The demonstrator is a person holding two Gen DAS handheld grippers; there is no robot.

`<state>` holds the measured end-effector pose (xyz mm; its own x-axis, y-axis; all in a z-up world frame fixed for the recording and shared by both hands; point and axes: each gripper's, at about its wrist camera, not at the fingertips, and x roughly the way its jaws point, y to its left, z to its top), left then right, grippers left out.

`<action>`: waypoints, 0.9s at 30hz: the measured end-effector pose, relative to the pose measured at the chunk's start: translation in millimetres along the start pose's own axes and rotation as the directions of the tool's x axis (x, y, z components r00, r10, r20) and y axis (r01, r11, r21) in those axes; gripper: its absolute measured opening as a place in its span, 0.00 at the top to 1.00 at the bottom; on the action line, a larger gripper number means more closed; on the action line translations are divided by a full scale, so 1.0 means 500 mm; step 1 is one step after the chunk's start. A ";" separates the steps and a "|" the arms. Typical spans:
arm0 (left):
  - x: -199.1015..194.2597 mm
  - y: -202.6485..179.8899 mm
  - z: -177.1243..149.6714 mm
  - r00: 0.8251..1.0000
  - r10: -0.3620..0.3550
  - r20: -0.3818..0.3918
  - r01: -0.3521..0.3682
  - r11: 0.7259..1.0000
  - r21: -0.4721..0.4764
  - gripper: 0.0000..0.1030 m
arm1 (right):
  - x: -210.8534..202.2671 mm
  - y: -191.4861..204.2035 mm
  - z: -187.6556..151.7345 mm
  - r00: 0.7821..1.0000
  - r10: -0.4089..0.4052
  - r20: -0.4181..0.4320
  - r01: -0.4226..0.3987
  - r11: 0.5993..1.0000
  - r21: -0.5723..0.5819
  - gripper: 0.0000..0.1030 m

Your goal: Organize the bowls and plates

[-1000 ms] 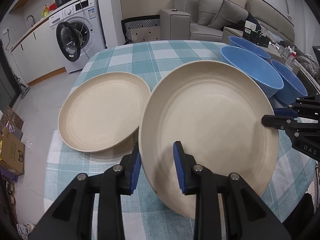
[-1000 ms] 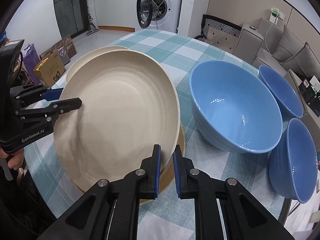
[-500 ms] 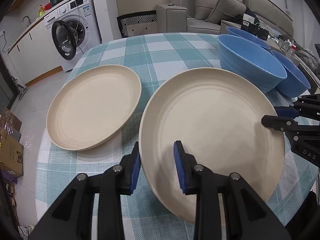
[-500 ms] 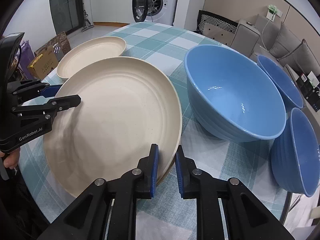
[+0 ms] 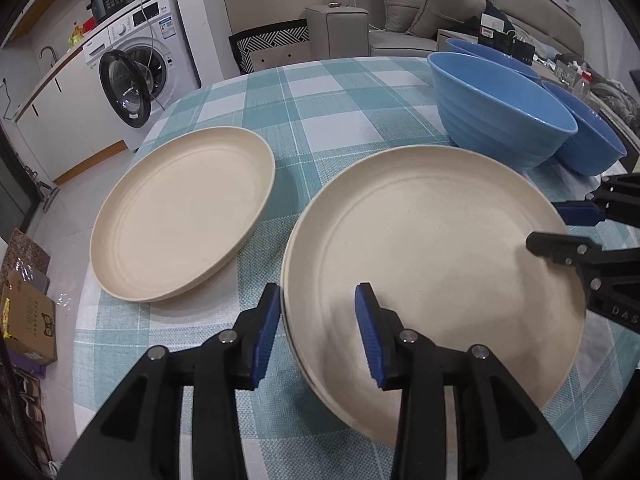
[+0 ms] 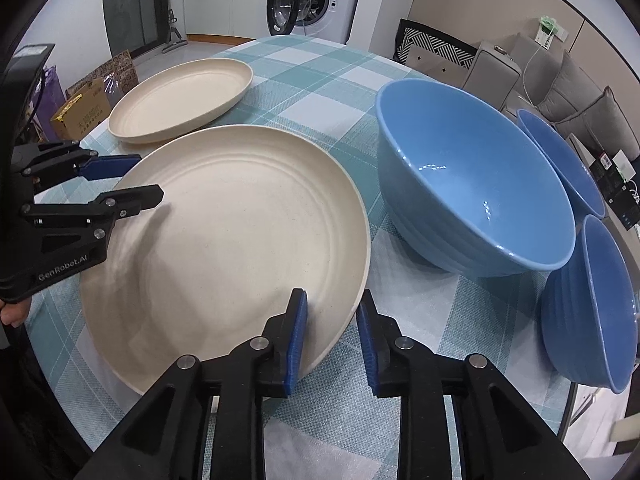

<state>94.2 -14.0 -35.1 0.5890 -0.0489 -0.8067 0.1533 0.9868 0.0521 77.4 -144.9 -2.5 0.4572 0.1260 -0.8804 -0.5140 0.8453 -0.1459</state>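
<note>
A large cream plate [image 5: 432, 248] [image 6: 224, 240] lies flat on top of another cream plate, whose rim [image 5: 289, 332] shows just beneath it. My left gripper [image 5: 317, 298] [image 6: 149, 176] straddles the plate's near-left rim. Its jaws are opening and the blue pads stand off the rim. My right gripper [image 6: 331, 298] [image 5: 547, 227] straddles the opposite rim; its jaws are opening too, and the pads do not press. A second, single cream plate [image 5: 180, 216] [image 6: 180, 96] lies to the left on the cloth.
Three blue bowls stand right of the plates: a large one [image 5: 496, 120] [image 6: 472, 184] and two smaller ones [image 6: 560, 152] [image 6: 588, 300]. The round table has a teal checked cloth [image 5: 320, 112]. Beyond it are a washing machine [image 5: 136, 76], a sofa and cardboard boxes [image 5: 28, 312].
The cream plate, held tilted by both grippers, has come down flat onto the plate beneath. Both pairs of jaws have widened and left the rim.
</note>
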 end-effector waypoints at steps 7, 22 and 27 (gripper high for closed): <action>0.004 0.001 -0.007 1.000 -0.023 -0.019 0.022 1.000 -0.006 0.53 | 0.001 -0.008 -0.012 0.998 0.054 0.018 -0.055 0.998 0.038 0.62; 0.004 0.018 -0.018 0.996 -0.088 -0.020 0.086 0.994 -0.069 0.48 | 0.007 -0.038 -0.054 0.976 0.195 0.098 -0.209 0.964 0.165 0.47; 0.002 0.020 -0.023 0.994 -0.105 -0.023 0.103 0.991 -0.083 0.47 | 0.007 -0.031 -0.057 0.972 0.206 0.112 -0.223 0.959 0.174 0.47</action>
<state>87.2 -2.6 -42.0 0.5511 -0.1489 -0.8210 0.1469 0.9859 -0.0802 66.0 -172.3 -16.2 0.4195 0.3547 -0.8356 -0.4684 0.8731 0.1354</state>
